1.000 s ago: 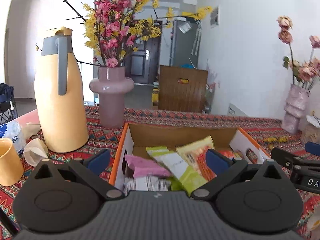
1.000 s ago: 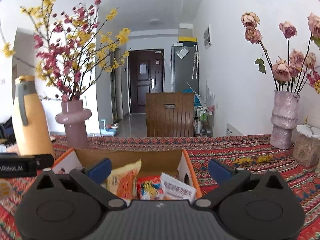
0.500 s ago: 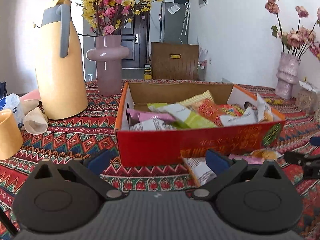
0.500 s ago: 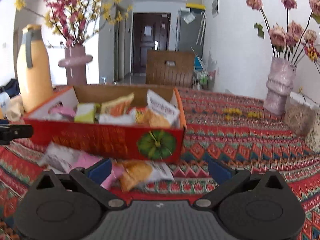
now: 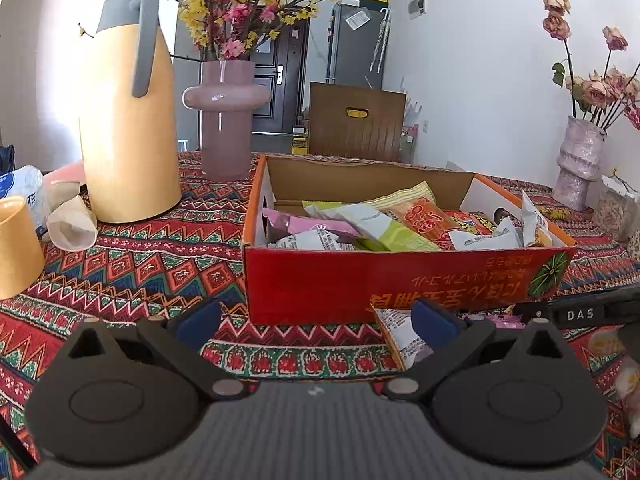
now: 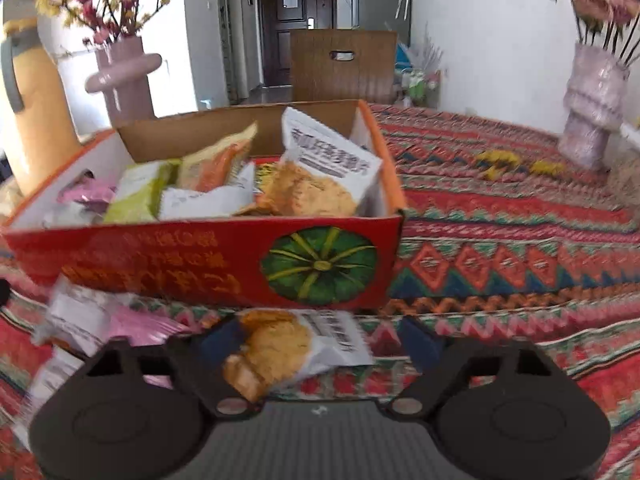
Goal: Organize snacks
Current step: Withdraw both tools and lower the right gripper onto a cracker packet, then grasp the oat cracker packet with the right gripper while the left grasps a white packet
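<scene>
Where patterned tablecloth (image 5: 152,264) covers table, red snack box (image 5: 360,280) sits centre; jug (image 5: 128,120), vase (image 5: 226,120) behind. Left gripper (image 5: 316,320) apart, empty. Right gripper (image 6: 320,340) closing around cracker packet (image 6: 288,352), pads not yet pressing.

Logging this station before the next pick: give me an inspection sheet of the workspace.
Surface: patterned cloth covers the table.
Job's things: red box holds many packets; cracker packet and other packets lie on the cloth before it.
Clutter: yellow jug, pink vase, cup, second vase.
Grippers: left gripper open, empty; right gripper closing around the cracker packet, pads not yet pressing.
Cables: nothing seen.
Surroundings: chair, door.
</scene>
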The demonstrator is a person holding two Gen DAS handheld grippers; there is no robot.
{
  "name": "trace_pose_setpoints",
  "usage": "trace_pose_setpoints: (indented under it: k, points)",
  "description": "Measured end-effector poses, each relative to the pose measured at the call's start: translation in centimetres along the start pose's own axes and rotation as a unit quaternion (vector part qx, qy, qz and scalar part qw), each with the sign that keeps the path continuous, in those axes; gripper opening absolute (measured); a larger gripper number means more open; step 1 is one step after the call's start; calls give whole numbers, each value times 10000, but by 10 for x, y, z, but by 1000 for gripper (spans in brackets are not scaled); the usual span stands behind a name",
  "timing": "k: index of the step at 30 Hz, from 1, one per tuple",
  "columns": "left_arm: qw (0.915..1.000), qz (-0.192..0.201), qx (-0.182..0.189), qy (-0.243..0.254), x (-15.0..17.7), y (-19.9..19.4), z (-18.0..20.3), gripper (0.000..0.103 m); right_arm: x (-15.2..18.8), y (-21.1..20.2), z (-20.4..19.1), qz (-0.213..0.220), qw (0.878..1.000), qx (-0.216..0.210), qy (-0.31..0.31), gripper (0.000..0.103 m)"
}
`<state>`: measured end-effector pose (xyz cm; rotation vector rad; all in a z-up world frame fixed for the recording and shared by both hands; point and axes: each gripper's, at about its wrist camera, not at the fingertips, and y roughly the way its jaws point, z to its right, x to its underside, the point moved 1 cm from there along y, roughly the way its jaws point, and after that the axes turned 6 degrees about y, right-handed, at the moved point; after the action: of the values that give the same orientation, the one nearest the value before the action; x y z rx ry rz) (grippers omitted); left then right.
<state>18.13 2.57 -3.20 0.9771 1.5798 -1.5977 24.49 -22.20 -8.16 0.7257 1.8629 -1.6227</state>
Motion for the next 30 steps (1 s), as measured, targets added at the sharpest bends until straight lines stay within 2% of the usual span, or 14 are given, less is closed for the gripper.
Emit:
trace_pose_setpoints:
  k: [1,4,11,19,30]
  points:
    - [10000,1,-3,-16,0,0,-1,103,0,1,-1,-29,9999,-117,18,65]
    - [10000,0,-15,-39,1,-1,-1,103,3,2,-6,3,9999,-102,-110,64]
    - [9999,-53,-75,-110,2,1,-3,103,10,-4,-10,32,9994,-194,-294,52]
    - [9997,-64,-101,-196,1,1,-7,103,22,-22,-8,65,9991,-239,-349,49]
    - [9996,-104,-121,-228,1,3,-7,103,54,-60,11,176,9997,-153,-42,45]
